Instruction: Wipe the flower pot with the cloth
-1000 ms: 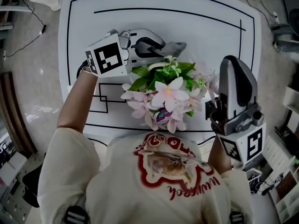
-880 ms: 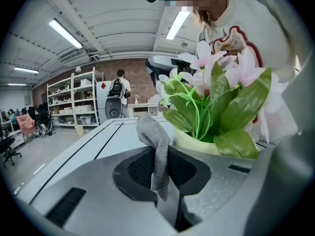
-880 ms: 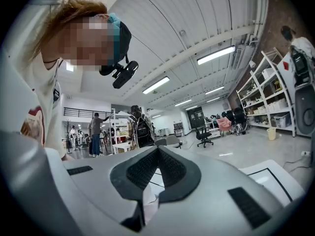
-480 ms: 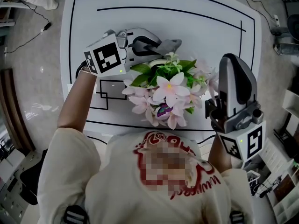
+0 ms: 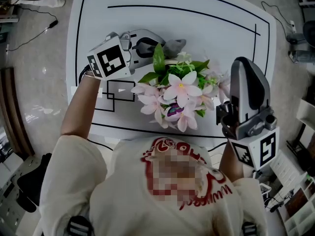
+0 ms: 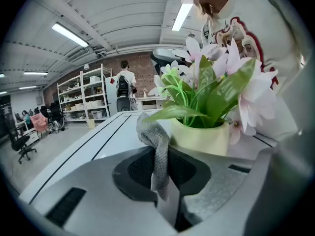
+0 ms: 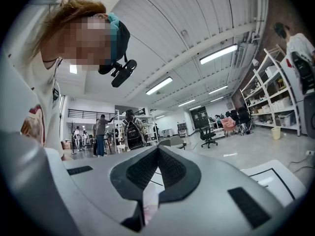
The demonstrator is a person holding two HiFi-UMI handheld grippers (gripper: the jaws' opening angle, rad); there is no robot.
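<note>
Flower pot [image 6: 202,139], pale yellow and holding pink blooms, stands on the counter [image 5: 216,28] just ahead of the left tool [image 6: 165,178], whose jaws pinch a grey cloth [image 6: 155,144]. Right tool [image 7: 157,166] is closed on nothing, beside the flowers.

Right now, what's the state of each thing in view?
left tongs: shut on the cloth
cloth: pinched, bunched end up at the pot's rim, contact unclear
flower pot: upright on the table
flowers: standing in the pot, hiding it from above
right tongs: shut, nothing gripped, beside the flowers
</note>
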